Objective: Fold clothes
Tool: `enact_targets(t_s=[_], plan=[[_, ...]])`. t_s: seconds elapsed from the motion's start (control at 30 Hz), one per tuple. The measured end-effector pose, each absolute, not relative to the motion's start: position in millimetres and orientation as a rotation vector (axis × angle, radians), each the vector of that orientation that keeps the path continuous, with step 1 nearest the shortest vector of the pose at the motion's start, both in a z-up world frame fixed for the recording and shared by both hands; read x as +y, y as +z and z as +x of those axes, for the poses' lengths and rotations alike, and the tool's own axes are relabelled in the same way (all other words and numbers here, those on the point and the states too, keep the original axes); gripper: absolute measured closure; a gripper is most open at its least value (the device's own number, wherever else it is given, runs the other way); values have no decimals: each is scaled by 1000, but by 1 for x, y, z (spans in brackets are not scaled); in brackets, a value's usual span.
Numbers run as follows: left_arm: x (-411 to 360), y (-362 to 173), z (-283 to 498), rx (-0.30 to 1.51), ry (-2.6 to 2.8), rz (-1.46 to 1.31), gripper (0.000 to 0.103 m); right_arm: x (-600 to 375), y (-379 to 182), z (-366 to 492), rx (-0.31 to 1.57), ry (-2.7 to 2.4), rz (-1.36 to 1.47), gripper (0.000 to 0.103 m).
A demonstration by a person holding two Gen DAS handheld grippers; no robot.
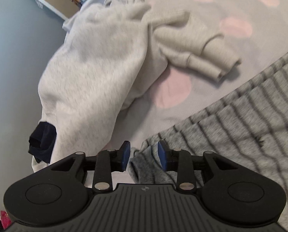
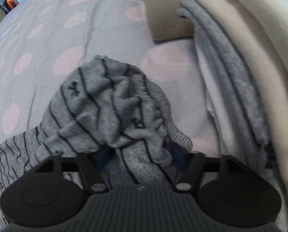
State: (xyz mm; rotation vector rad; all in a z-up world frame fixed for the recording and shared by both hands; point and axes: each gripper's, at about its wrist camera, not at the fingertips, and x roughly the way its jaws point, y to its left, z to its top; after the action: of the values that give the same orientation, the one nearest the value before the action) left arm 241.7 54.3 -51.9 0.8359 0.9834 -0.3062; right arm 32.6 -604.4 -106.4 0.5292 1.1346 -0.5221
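On the bed (image 2: pixel 37 44), near edge, the striped grey garment (image 2: pixel 113 104) lies bunched. My right gripper (image 2: pixel 140 154) is clamped on its wadded end; my left gripper (image 1: pixel 143 155) has its pads around another edge with a gap showing, can't tell if it's pinching. Cream sweatshirt (image 1: pixel 90 67) sits far left, folded pile (image 2: pixel 230 67) right. Step looks like pick-up and spread; next, pull both ends apart to flatten.

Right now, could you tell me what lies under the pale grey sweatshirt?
Under the pale grey sweatshirt lie the pink-dotted grey bedsheet and a dark navy cloth peeking out at its edge; the rest is covered.
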Motion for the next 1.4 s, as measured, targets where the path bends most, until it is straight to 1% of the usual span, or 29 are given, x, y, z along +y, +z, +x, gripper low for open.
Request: enact_targets(t_s=[0.03,0.1,0.2,0.33,0.53,0.6,0.7,0.83,0.9,1.03,1.17,1.2,1.33,1.4], plan=[[49,-48,240,975,-313,828,71,-600,-104,35,1132,-527,516,59],[38,-39,236,960,-326,810,71,-591,-96,39,1117,-528,495,88],[26,-24,237,944,-348,752,71,-576,-79,40,1068,-507,487,90],[6,0,227,926,-411,651,71,-549,-42,39,967,-447,501,91],[-38,32,185,880,-520,559,71,-472,0,35,850,-381,406,91],[-54,34,167,866,-572,532,71,-437,1,35,836,-364,342,91],[-78,37,139,847,-650,489,71,-375,-6,36,844,-330,116,90],[-106,33,107,829,-743,473,71,-303,-33,35,864,-249,-123,90],[-118,27,94,825,-782,492,71,-278,-51,33,894,-198,-199,87],[-129,11,83,855,-814,494,71,-253,-74,21,980,-86,-237,79],[-134,-1,74,880,-849,500,71,-251,-67,7,979,-24,-254,62],[-135,-3,72,878,-862,502,71,-253,-61,2,966,-16,-246,59],[-144,-8,61,874,-918,511,71,-268,-35,-17,892,-21,-182,59],[-151,-11,57,875,-945,509,71,-276,-29,-12,848,-77,-132,61]])
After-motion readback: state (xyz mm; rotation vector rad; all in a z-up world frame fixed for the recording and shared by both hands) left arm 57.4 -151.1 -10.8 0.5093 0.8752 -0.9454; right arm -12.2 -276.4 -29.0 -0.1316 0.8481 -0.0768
